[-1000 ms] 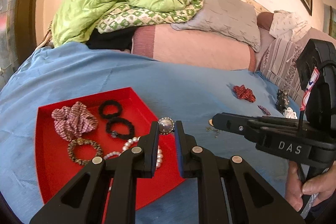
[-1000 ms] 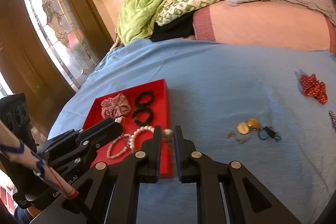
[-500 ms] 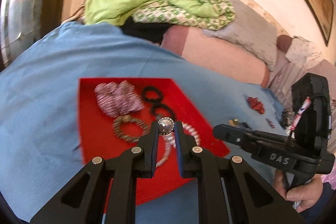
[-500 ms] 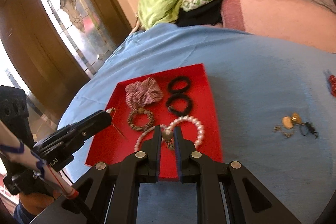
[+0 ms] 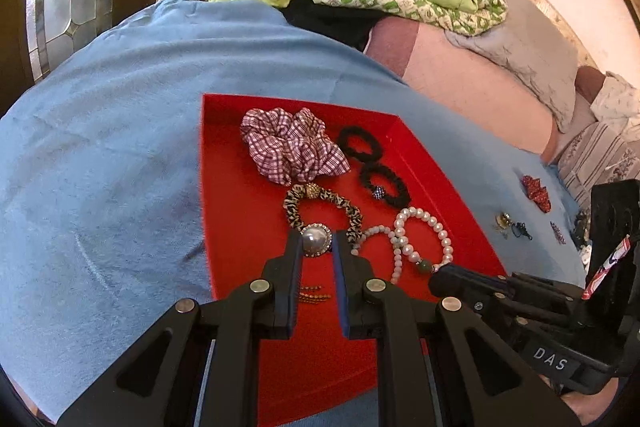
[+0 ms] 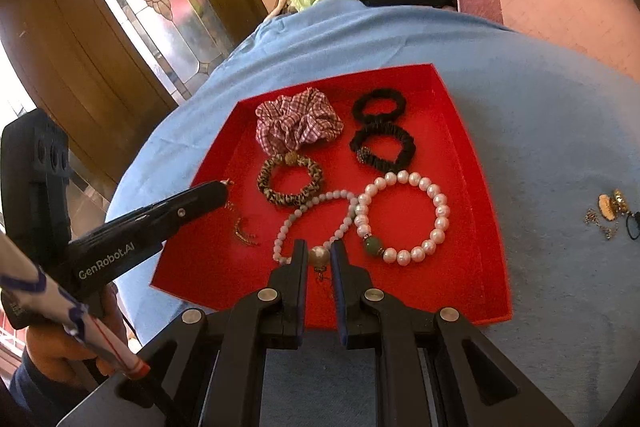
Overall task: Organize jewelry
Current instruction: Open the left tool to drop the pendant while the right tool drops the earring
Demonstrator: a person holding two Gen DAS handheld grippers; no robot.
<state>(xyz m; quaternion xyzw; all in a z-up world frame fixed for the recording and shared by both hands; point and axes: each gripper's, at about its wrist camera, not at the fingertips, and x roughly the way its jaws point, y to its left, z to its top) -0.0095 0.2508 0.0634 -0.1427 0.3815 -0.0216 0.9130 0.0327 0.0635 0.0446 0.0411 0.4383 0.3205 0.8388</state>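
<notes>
A: Jewelry — where is it?
B: Mostly in the red tray (image 6: 476,163) on the bed (image 6: 552,131).
A: The fingers?
B: Left gripper (image 5: 316,247) clamps a pearl stud (image 5: 315,239); right gripper (image 6: 319,255) clamps a pearl earring (image 6: 318,255), both over the tray.

Red tray (image 6: 460,155) crowded with scrunchies (image 6: 298,125) and bead bracelets (image 6: 402,217), bare strip along its left side, open blue cover (image 5: 100,167) around

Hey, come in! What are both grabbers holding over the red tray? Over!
Left gripper shut on pearl earring. Right gripper shut on its twin. Both above red tray. Bracelets below.
</notes>
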